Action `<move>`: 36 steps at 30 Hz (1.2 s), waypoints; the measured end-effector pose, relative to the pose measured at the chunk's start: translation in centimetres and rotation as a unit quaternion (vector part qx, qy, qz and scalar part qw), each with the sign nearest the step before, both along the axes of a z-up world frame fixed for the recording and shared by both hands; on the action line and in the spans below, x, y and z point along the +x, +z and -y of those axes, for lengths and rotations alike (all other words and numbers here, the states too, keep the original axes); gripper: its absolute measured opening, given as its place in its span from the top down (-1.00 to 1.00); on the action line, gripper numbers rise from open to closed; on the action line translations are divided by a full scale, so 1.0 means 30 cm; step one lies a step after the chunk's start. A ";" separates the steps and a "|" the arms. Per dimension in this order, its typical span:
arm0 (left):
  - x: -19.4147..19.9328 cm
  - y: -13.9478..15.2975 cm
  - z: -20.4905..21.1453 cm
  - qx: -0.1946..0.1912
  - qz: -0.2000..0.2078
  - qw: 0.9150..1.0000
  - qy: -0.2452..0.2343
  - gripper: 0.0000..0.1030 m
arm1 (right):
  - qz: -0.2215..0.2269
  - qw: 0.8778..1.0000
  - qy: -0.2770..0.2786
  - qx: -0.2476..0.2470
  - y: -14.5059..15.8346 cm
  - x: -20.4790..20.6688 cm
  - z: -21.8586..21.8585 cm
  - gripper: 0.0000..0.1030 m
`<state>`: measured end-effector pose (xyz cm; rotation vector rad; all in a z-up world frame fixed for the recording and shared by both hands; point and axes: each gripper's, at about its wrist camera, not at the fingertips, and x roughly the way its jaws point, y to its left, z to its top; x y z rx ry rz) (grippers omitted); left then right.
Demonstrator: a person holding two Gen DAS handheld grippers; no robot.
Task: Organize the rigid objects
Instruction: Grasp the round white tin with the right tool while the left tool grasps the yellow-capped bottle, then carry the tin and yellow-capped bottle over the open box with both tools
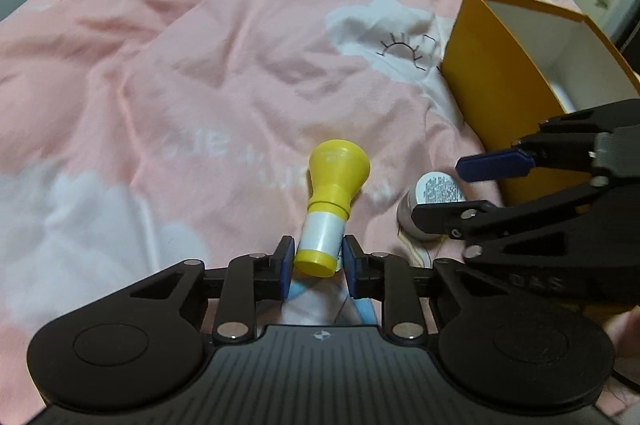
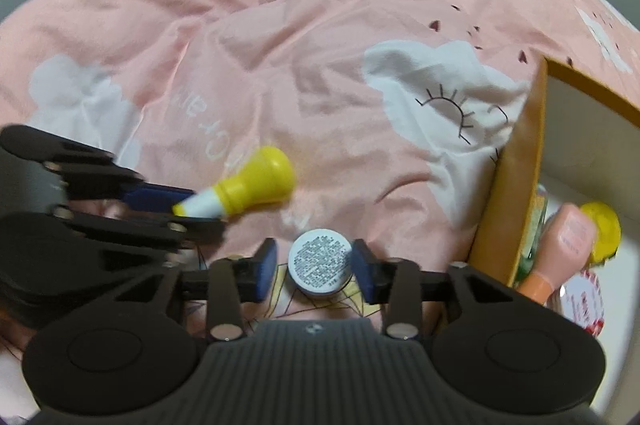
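Observation:
A yellow bulb-shaped bottle (image 1: 328,209) with a white label lies on the pink bedspread. My left gripper (image 1: 318,263) is shut on its narrow yellow end; it also shows in the right wrist view (image 2: 248,193). A small round white jar (image 2: 320,263) with a printed lid lies between the fingers of my right gripper (image 2: 316,267), whose blue pads stand apart on either side without touching it. The jar shows in the left wrist view (image 1: 434,203), partly hidden by the right gripper (image 1: 456,189).
An open orange box (image 1: 504,65) with white inside stands at the right on the bed. It (image 2: 516,185) holds a peach tube (image 2: 564,245), a yellow object (image 2: 602,233) and a red-and-white item (image 2: 584,301). The pink bedspread (image 1: 200,65) is rumpled.

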<state>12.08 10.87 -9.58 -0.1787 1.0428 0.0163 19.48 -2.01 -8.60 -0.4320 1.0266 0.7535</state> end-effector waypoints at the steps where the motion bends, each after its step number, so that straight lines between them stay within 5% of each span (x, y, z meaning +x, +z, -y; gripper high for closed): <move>1: -0.007 0.004 -0.003 -0.001 -0.001 1.000 0.000 0.45 | 0.001 1.000 0.007 -0.008 -0.003 0.001 -0.006 0.05; 7: 0.007 -0.021 -0.014 -0.018 -0.003 1.000 0.007 0.24 | -0.012 0.999 0.027 -0.042 -0.032 0.026 -0.030 0.07; 18: 0.053 -0.064 -0.006 -0.006 0.007 1.000 -0.007 0.31 | -0.020 0.997 0.035 -0.064 -0.065 0.034 -0.045 0.21; 27: 0.006 -0.015 0.021 0.010 0.055 0.998 0.004 0.50 | -0.003 0.999 0.025 -0.040 -0.036 0.011 -0.025 0.23; 36: -0.055 0.074 0.005 -0.035 0.087 0.994 0.056 0.54 | 0.019 0.999 0.006 0.025 0.088 -0.048 0.030 0.23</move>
